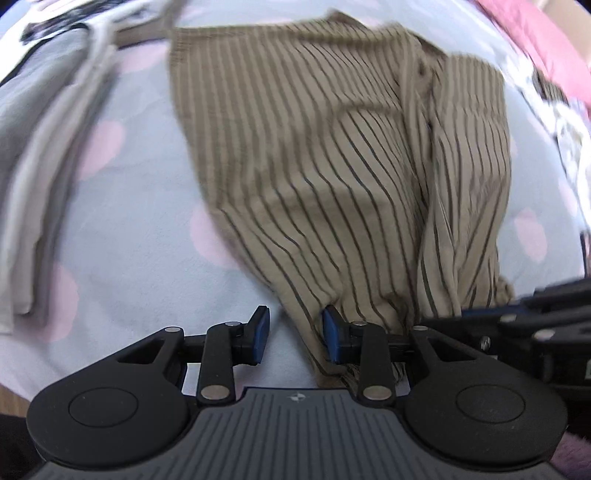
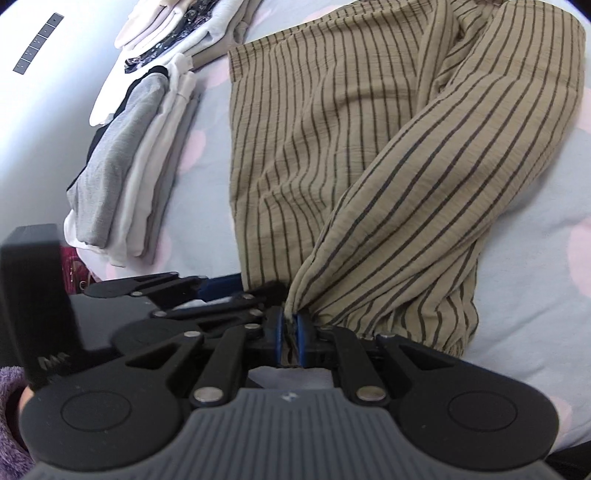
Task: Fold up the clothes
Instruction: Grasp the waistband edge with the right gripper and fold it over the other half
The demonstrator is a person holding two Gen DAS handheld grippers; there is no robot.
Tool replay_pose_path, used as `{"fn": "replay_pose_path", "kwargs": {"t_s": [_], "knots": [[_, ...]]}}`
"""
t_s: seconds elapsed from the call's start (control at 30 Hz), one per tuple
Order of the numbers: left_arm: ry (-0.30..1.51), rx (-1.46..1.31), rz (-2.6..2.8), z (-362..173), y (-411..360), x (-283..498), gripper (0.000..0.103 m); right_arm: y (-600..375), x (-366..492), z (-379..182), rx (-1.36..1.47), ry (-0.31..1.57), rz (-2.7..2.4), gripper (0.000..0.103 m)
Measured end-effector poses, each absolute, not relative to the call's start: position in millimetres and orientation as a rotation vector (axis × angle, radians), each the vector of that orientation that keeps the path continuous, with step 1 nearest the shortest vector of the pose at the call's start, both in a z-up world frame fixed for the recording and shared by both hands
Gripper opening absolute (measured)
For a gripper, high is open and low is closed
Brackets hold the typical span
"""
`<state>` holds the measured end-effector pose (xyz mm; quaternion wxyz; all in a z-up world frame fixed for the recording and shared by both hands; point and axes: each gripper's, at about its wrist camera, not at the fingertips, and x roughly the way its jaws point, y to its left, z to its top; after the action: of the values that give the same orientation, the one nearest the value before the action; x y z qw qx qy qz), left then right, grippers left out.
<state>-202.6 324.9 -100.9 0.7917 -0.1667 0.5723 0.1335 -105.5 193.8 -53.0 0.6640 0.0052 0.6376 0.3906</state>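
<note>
The striped trousers point(image 2: 332, 155), tan with dark pinstripes, are lying spread across a bed sheet point(image 2: 207, 206) of pale blue with pink dots. In the right wrist view, one leg is lying flat and the other is crossing over it on a diagonal, gathering to a narrow bunch at the near end.

The right tongs point(image 2: 290, 338) are clenching that gathered hem: the blue pads point(image 2: 303, 338) are pressing together with a strip of striped cloth showing between them.

The left tongs point(image 1: 295, 334) are standing released, with a clear gap between the blue pads point(image 1: 260, 332). The near edge of the trousers point(image 1: 332, 155) is passing through that gap beside the right-hand pad, but nothing is being pinched. The left wrist view is showing motion blur.

The two tools are sitting just beside each other; the left tool's black body is appearing at the left of the right wrist view.

A stack of folded clothes point(image 2: 125, 177), grey and white, is resting on the sheet to the left of the trousers, apart from them. Further garments point(image 2: 173, 33), some patterned, are lying beyond it. A pink cloth point(image 1: 535, 40) is showing at the far right edge of the left wrist view.
</note>
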Motion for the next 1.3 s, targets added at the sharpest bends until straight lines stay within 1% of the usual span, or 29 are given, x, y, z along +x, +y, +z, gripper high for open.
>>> {"fn": "replay_pose_path", "kwargs": {"t_s": [0.17, 0.37, 0.6, 0.9, 1.3], "knots": [[1.214, -0.408, 0.328, -96.2, 336.1, -206.6, 0.030, 203.1, -112.1, -59.2, 0.026, 1.477, 0.918, 0.009], [1.189, -0.443, 0.364, -91.0, 345.1, -216.7, 0.029, 217.9, -120.0, -64.7, -0.033, 1.461, 0.916, 0.009], [1.127, -0.488, 0.438, -84.7, 357.4, -223.3, 0.029, 220.3, -116.5, -63.3, 0.015, 1.390, 0.901, 0.009], [1.172, -0.463, 0.412, -91.3, 354.2, -217.6, 0.029, 229.8, -127.7, -91.3, -0.121, 1.506, 0.890, 0.009], [1.204, -0.454, 0.377, -99.3, 345.8, -216.5, 0.029, 226.5, -150.1, -89.4, -0.219, 1.489, 0.991, 0.009]]}}
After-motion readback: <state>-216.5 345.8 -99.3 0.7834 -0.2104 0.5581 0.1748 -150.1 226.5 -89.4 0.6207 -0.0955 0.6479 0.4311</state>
